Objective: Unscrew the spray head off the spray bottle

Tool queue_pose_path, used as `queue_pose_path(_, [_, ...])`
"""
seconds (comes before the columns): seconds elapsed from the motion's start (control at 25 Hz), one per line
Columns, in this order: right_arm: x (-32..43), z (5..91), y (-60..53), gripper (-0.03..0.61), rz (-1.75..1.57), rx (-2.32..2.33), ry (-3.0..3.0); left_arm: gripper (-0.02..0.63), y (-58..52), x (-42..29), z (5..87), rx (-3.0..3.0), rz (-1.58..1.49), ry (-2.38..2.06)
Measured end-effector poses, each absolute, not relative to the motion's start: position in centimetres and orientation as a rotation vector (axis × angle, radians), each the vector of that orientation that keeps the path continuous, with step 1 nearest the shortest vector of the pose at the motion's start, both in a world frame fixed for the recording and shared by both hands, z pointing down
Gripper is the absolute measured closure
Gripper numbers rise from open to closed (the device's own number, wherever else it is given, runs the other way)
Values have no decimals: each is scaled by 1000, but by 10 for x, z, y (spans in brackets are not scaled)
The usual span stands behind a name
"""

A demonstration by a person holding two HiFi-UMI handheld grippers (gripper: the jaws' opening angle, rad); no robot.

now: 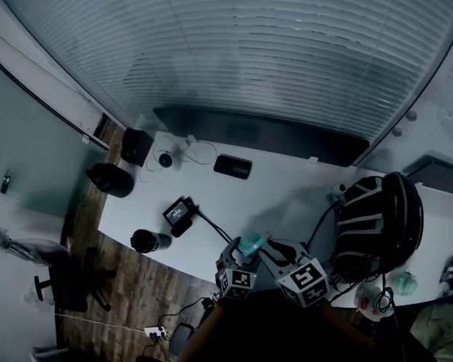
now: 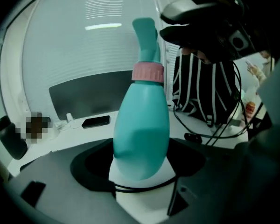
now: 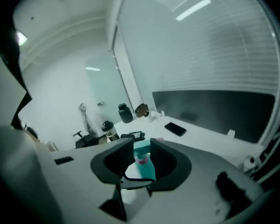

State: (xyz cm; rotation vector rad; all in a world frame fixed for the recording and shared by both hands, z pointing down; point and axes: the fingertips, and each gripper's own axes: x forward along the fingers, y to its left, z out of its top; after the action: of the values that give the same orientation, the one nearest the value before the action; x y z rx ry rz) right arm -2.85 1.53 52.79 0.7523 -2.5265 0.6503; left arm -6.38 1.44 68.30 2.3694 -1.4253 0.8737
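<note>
A teal spray bottle (image 1: 251,243) is held up over the near edge of the white table (image 1: 287,194), between my two grippers. In the left gripper view its rounded body (image 2: 141,129) sits between the dark jaws, with a pink collar (image 2: 148,72) and the teal spray head (image 2: 146,36) above. My left gripper (image 2: 140,155) is shut on the body. The right gripper (image 2: 207,20) reaches in from the upper right at the head. In the right gripper view, the right gripper (image 3: 141,147) has its jaws closed on the spray head (image 3: 141,148), and the pink collar (image 3: 141,161) shows just below.
On the table lie a black phone (image 1: 232,167), a black device with a cable (image 1: 180,213) and a striped black backpack (image 1: 377,221). Two dark bottles (image 1: 111,179) (image 1: 149,240) stand near the left edge. Window blinds fill the back, and wooden floor lies below the table's left edge.
</note>
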Motion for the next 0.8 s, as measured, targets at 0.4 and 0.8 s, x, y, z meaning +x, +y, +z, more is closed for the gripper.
queue_pose_path(0.4, [-15, 546, 8, 472, 956, 828, -2379, 260, 18, -59, 687, 2385, 952, -1429])
queue_pose_path(0.8, [-33, 561, 24, 474, 643, 653, -2308, 260, 14, -40, 670, 2566, 1169, -1424])
